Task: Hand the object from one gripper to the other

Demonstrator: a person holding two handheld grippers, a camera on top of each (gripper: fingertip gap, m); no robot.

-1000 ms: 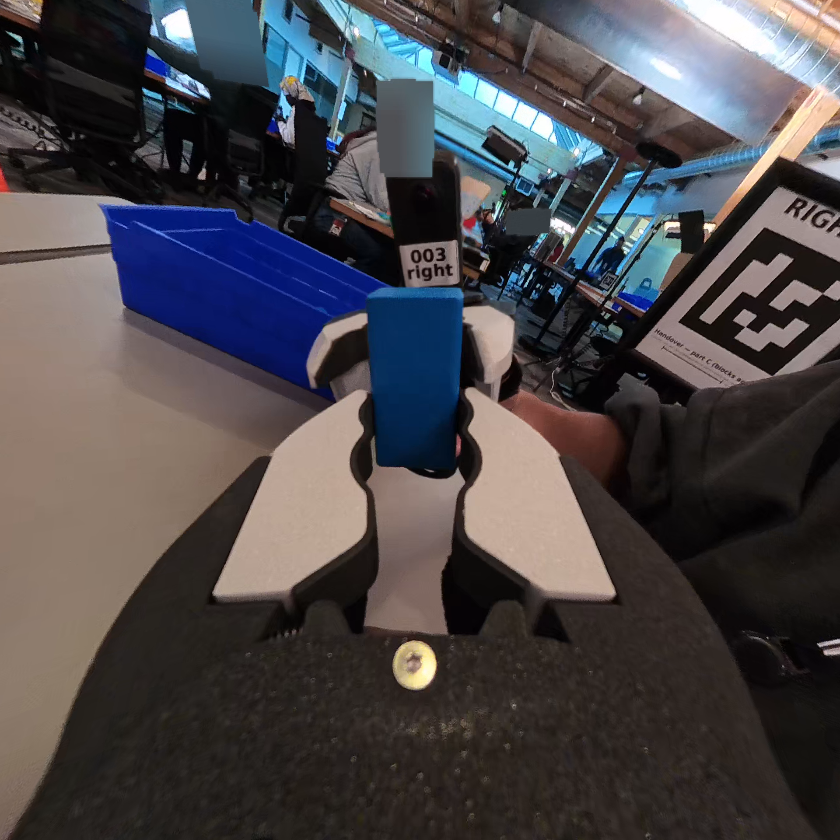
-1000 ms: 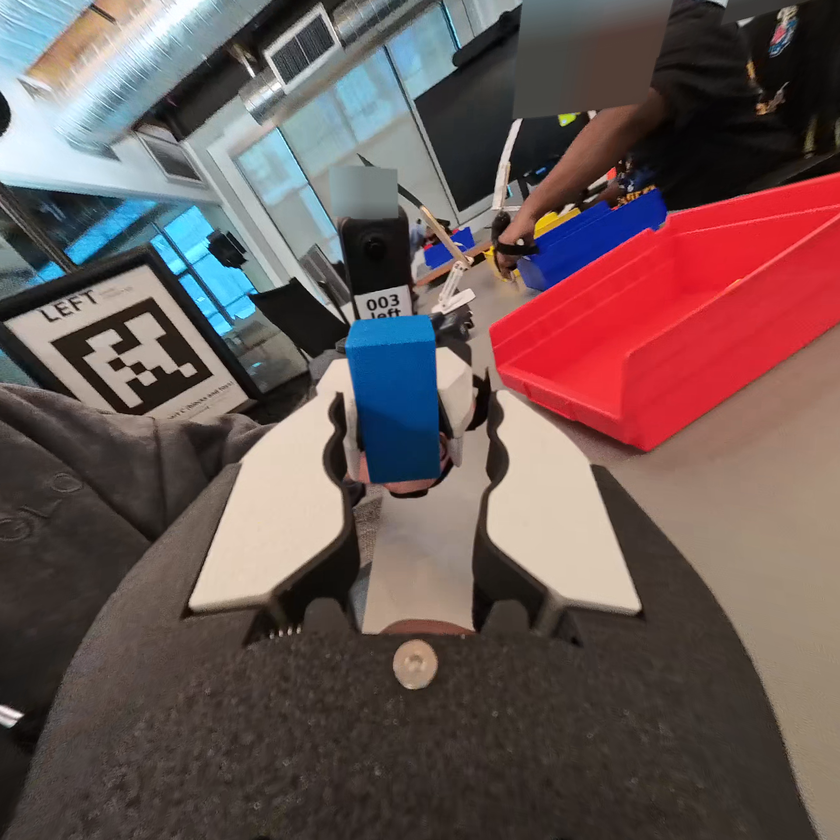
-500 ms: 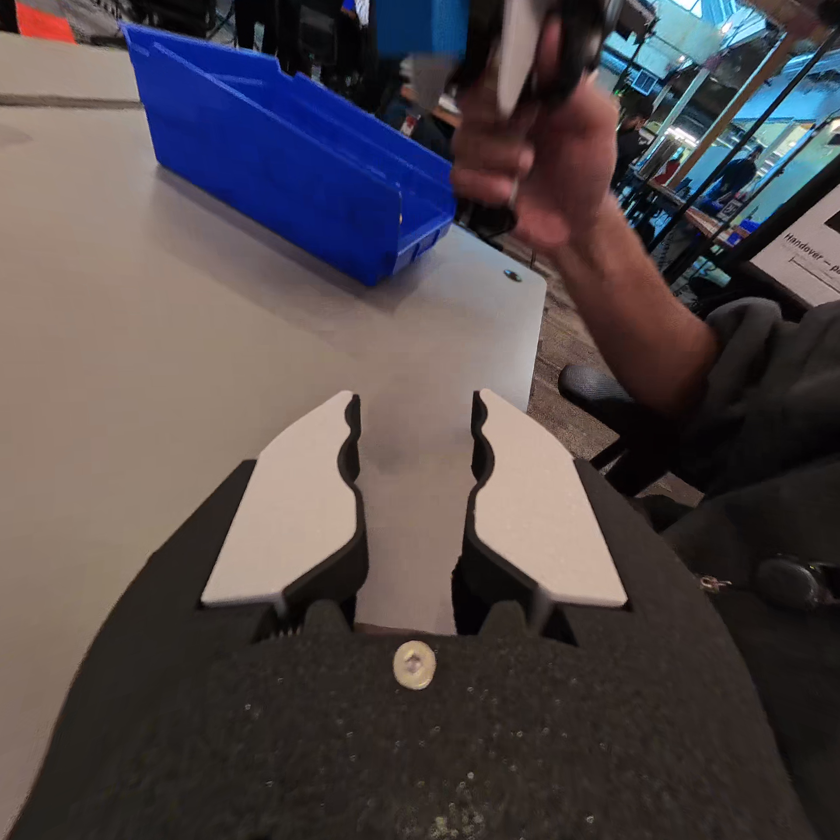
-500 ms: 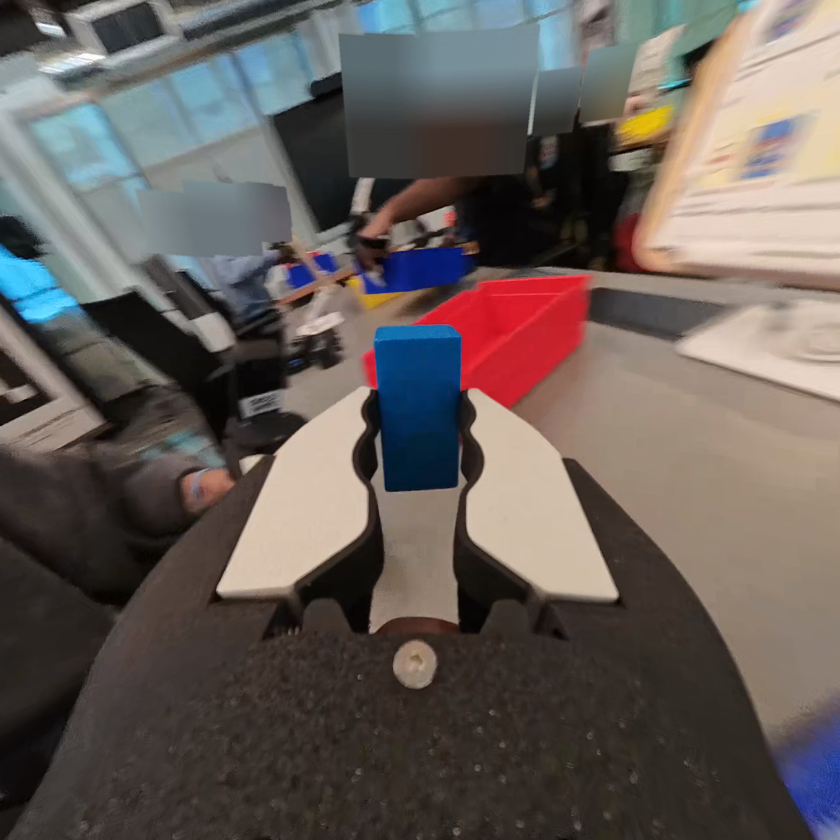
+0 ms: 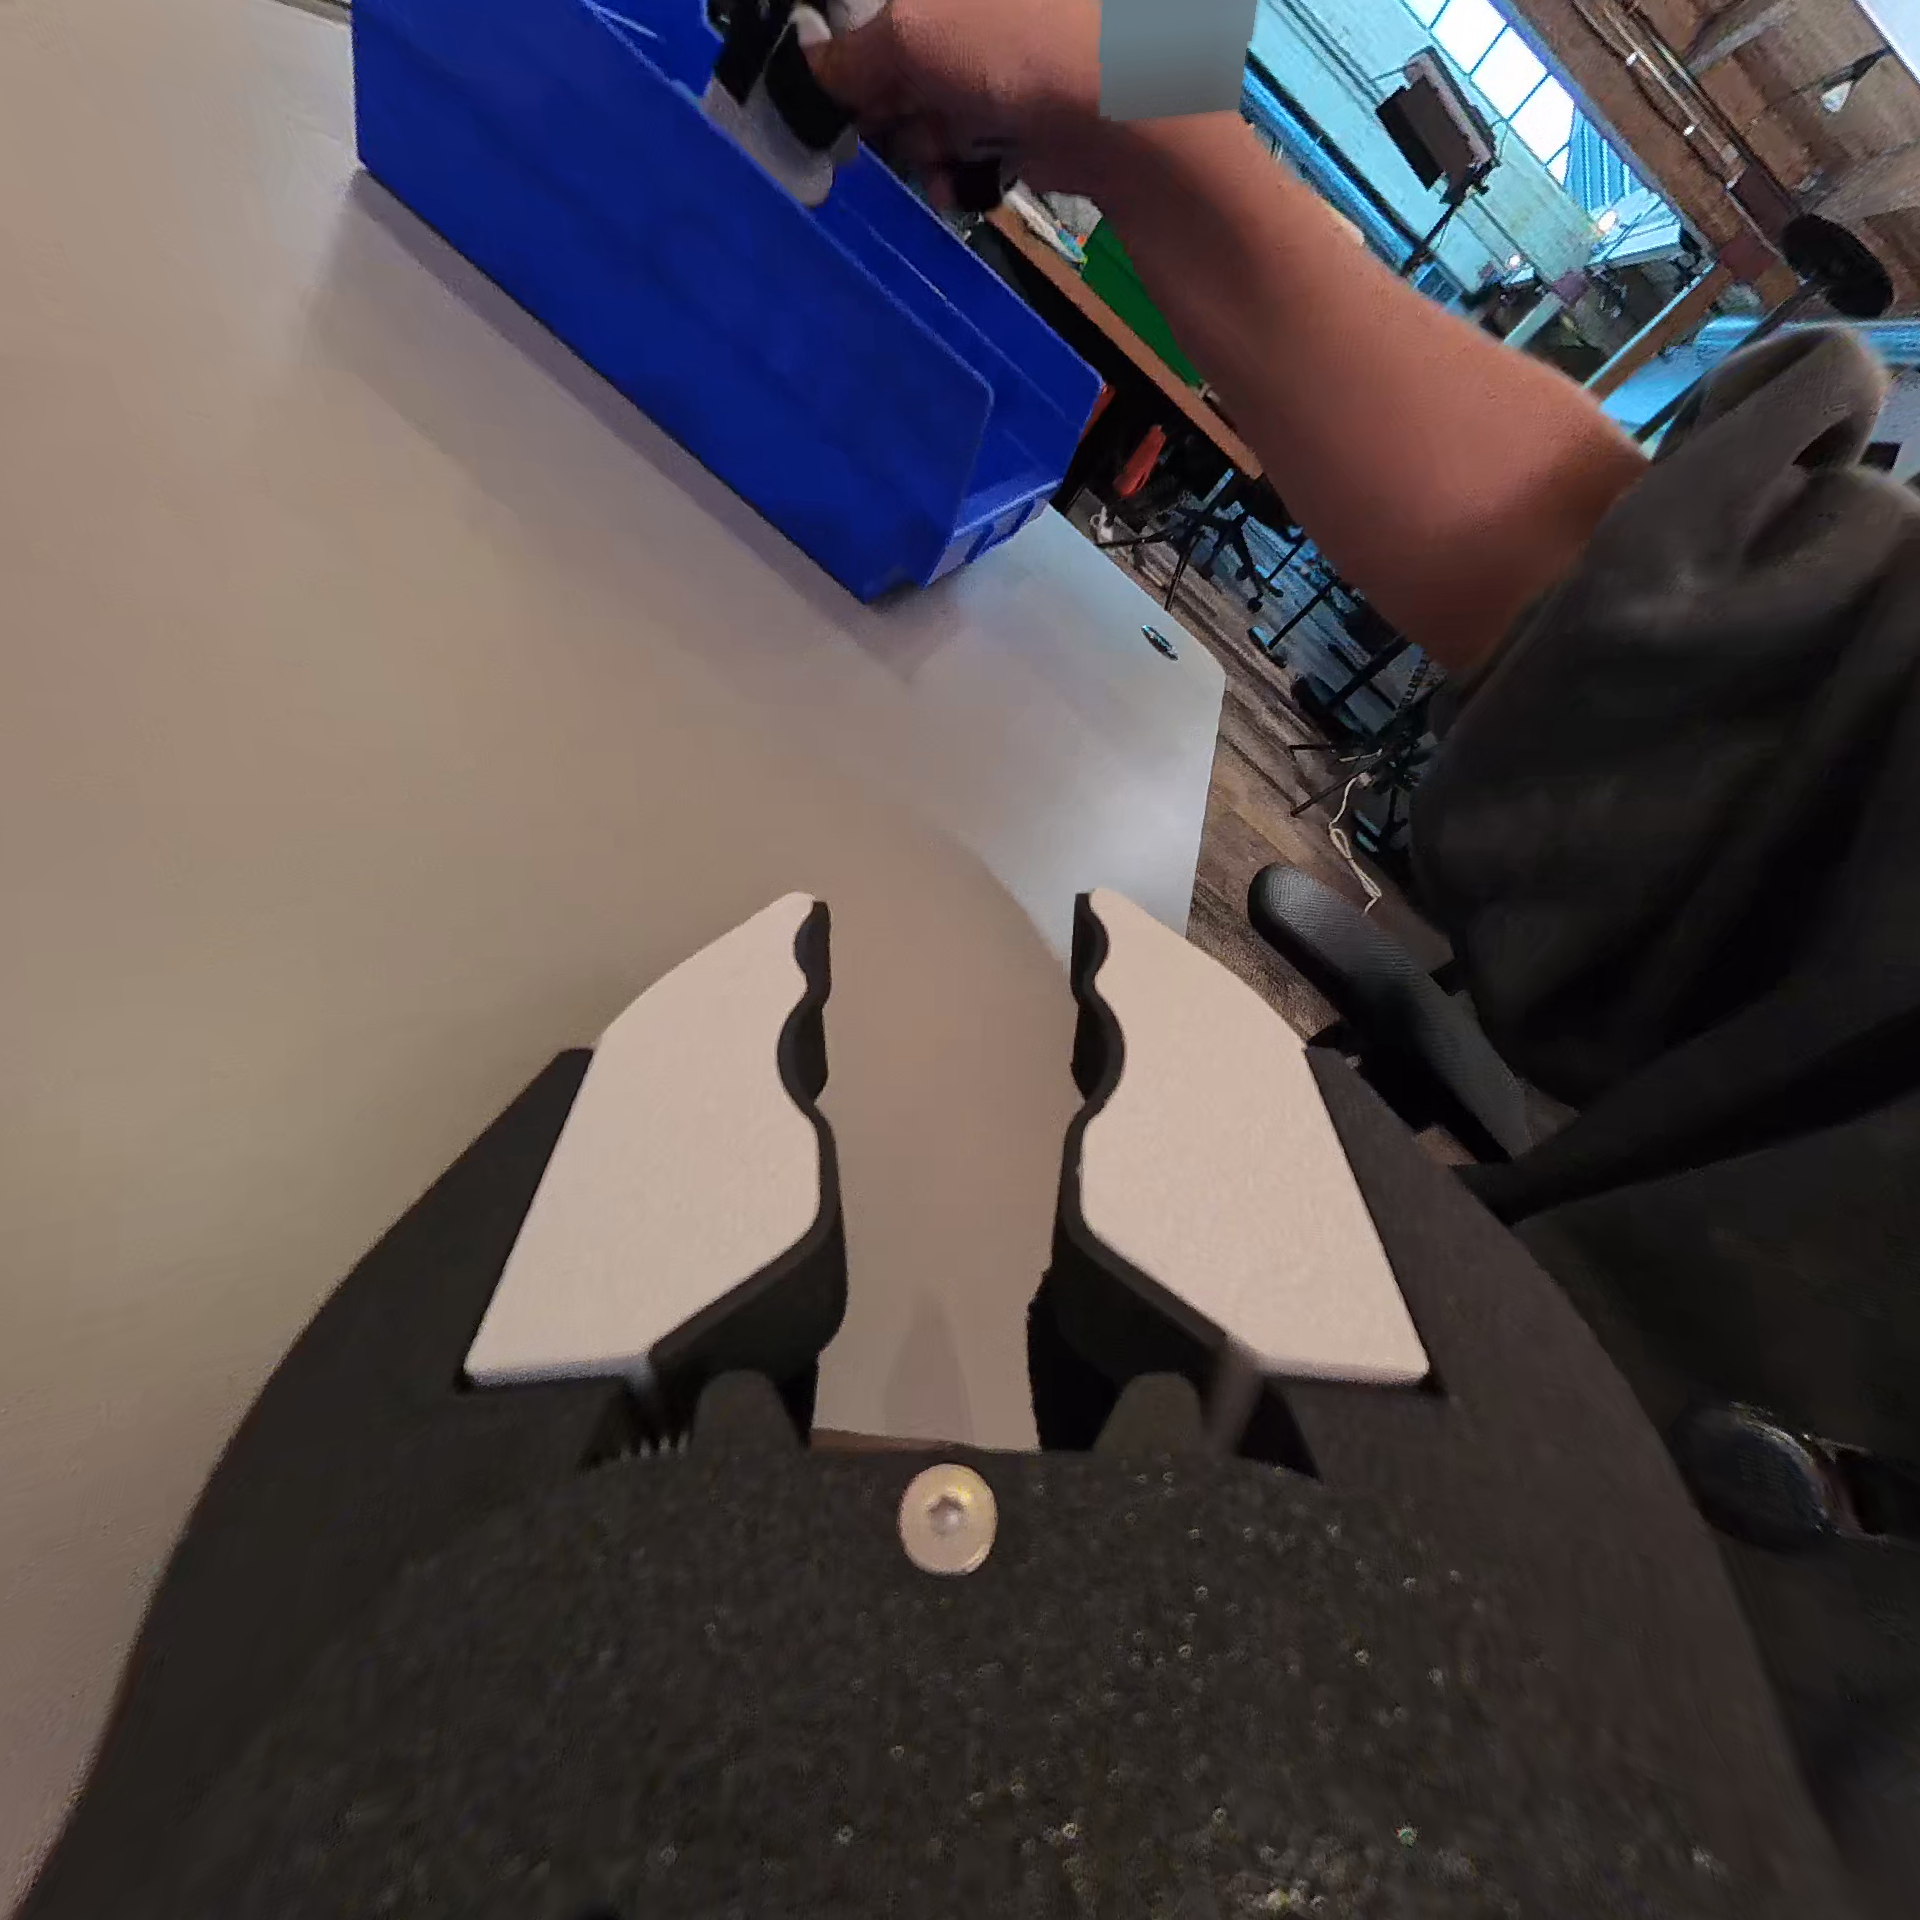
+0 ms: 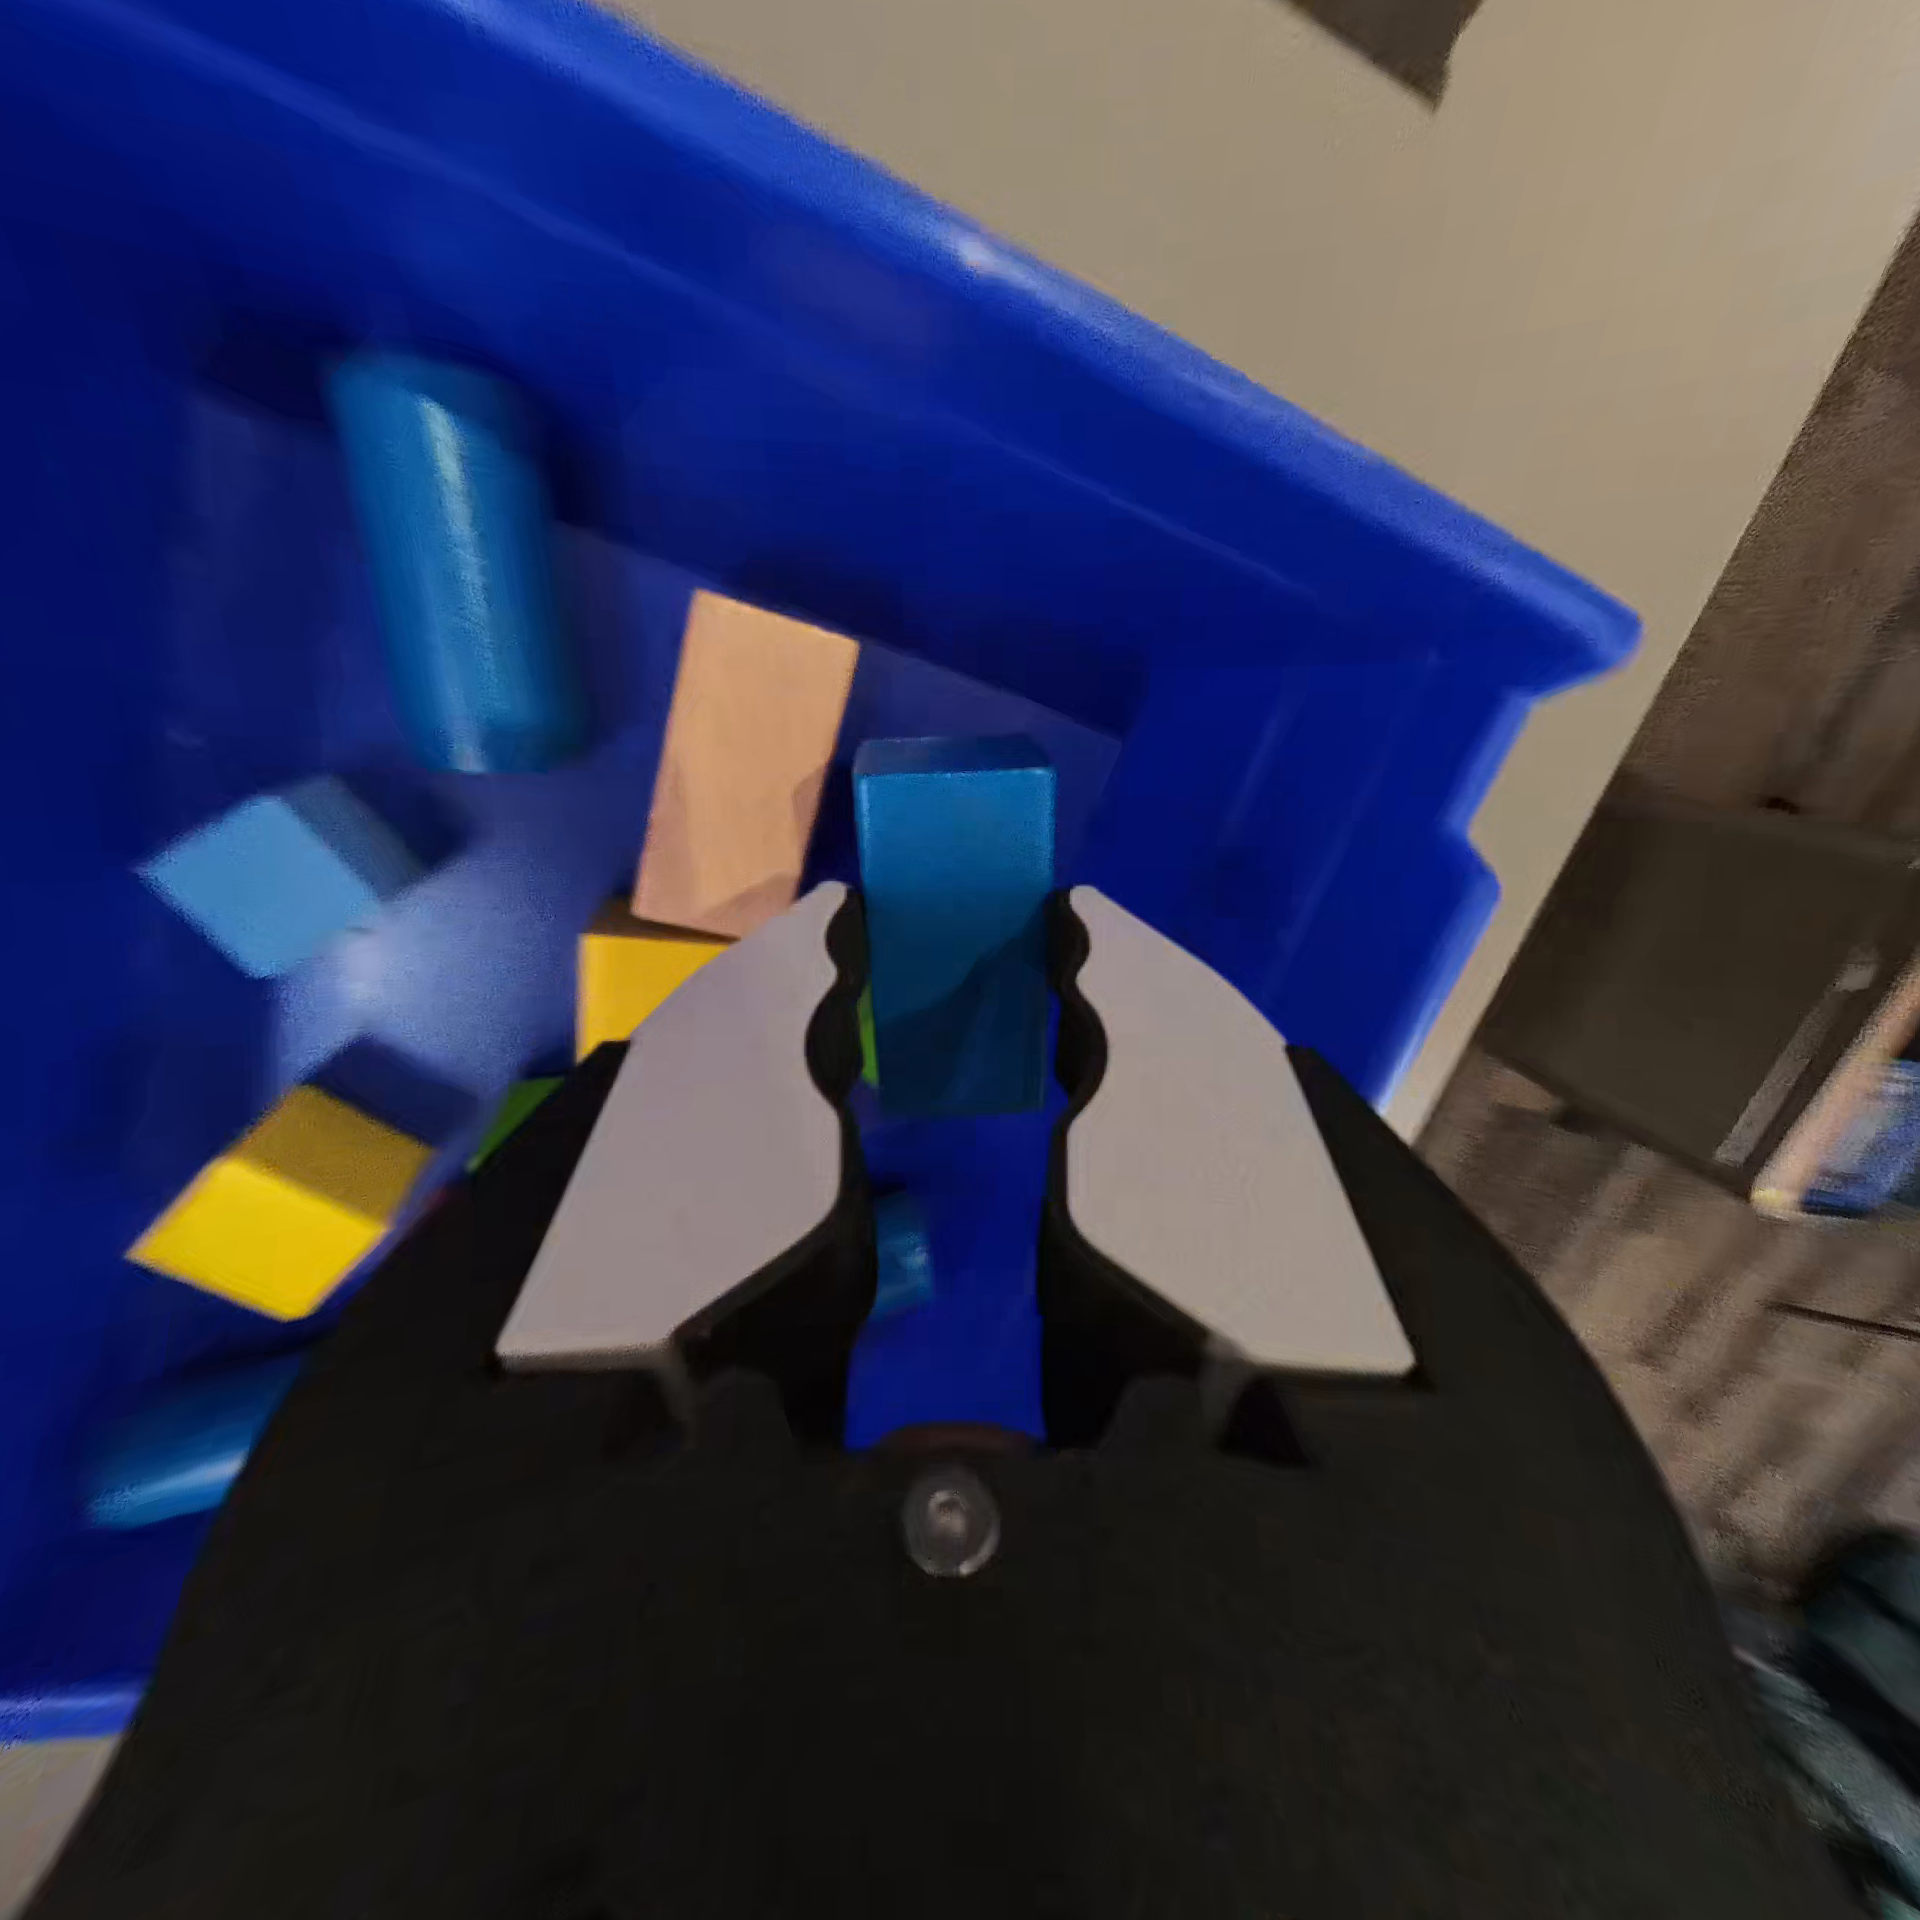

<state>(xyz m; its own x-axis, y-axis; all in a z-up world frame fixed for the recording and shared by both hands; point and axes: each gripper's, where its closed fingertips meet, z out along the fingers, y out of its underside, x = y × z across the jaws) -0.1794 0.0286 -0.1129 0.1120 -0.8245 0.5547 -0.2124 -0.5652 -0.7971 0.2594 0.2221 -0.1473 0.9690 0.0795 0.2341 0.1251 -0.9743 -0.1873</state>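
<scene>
My right gripper (image 6: 954,906) is shut on a blue rectangular block (image 6: 954,925) and points down into a blue bin (image 6: 727,312). The block stands out past the fingertips. My left gripper (image 5: 948,912) is open and empty, low over the grey table (image 5: 312,727) near its corner. In the left wrist view the right gripper shows far off at the top, a hand (image 5: 935,73) holding it over the blue bin (image 5: 748,312); the block is hidden there.
Inside the bin lie a blue cylinder (image 6: 457,561), a tan block (image 6: 743,769), yellow blocks (image 6: 281,1216), a light blue block (image 6: 275,883) and others. The table edge and floor (image 6: 1714,1039) are to the right. A black chair armrest (image 5: 1392,997) stands off the table's corner.
The blue block passed from my left gripper to my right one. My left gripper let go and drew back low over the table. My right gripper swung over and tipped down into the blue bin.
</scene>
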